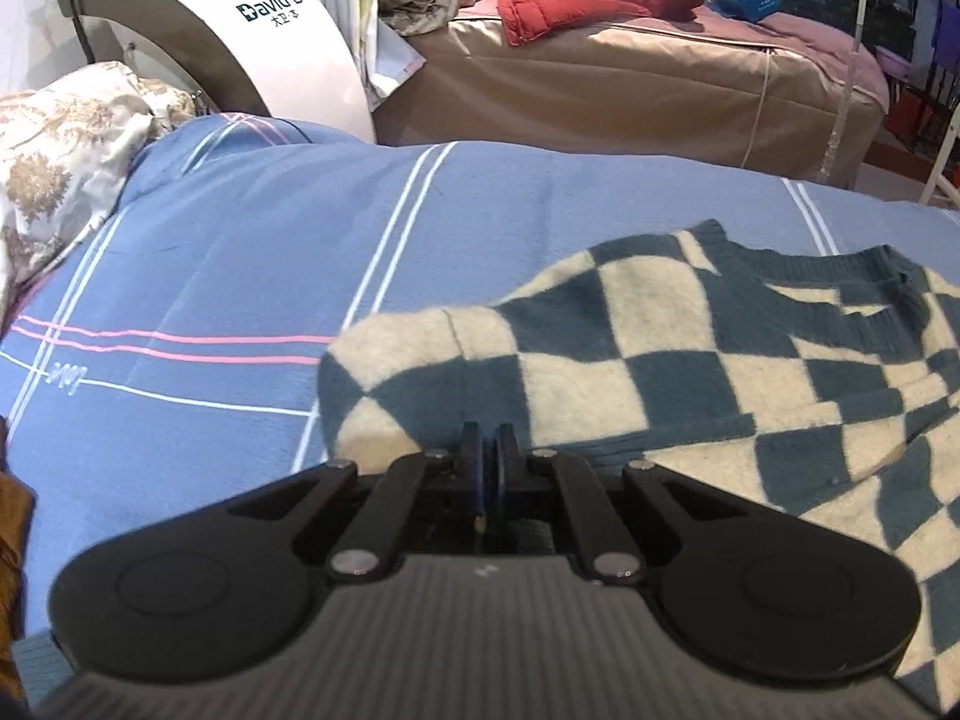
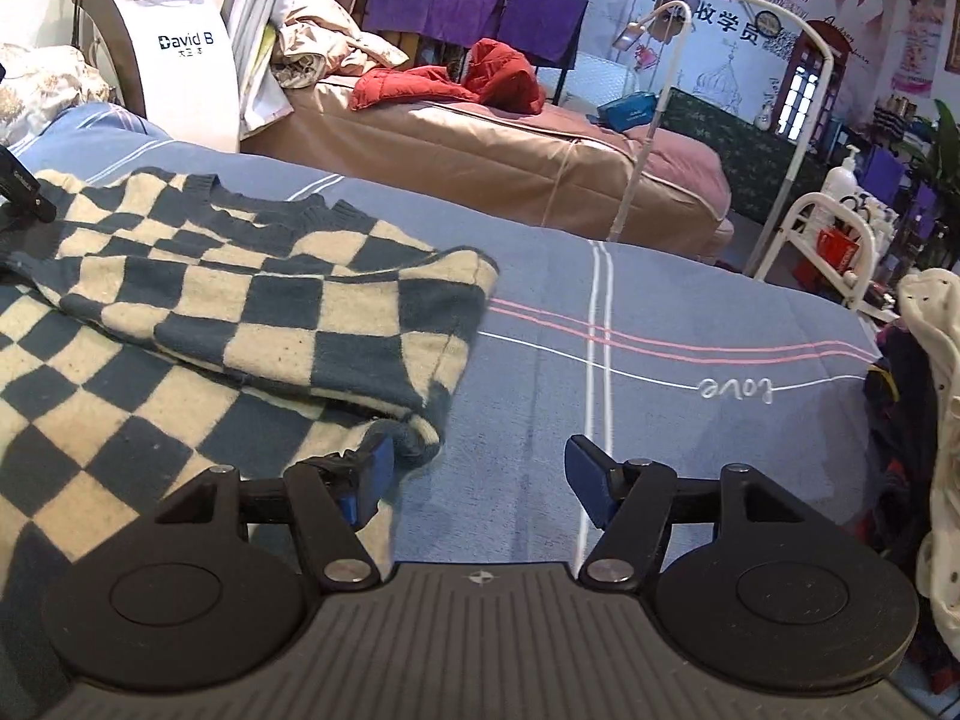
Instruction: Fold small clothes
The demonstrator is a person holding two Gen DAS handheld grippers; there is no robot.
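Bedding, blue with white and pink stripes (image 2: 690,300): my work surface, soft and slightly rumpled.

Item one, checkered sweater (image 1: 660,348): teal and cream knit, spread on the bedding, both sides apparently folded inward, which I judge to be a mid-fold stage.

Item two, left gripper (image 1: 489,450): tongs pressed together low at the sweater's near-left fold; whether knit is caught between them I cannot tell.

Item three, right gripper (image 2: 477,474): tongs spread wide, left pad touching the sweater's near-right corner, right pad over bare bedding; I judge it placed to take that corner.

Surroundings: floral pillow (image 1: 66,144) far left; white machine (image 2: 174,54) beyond it; tan bed (image 2: 480,162) with a red jacket (image 2: 456,84) at the far side; clothes pile (image 2: 930,420) at the right edge, clear of the fold.
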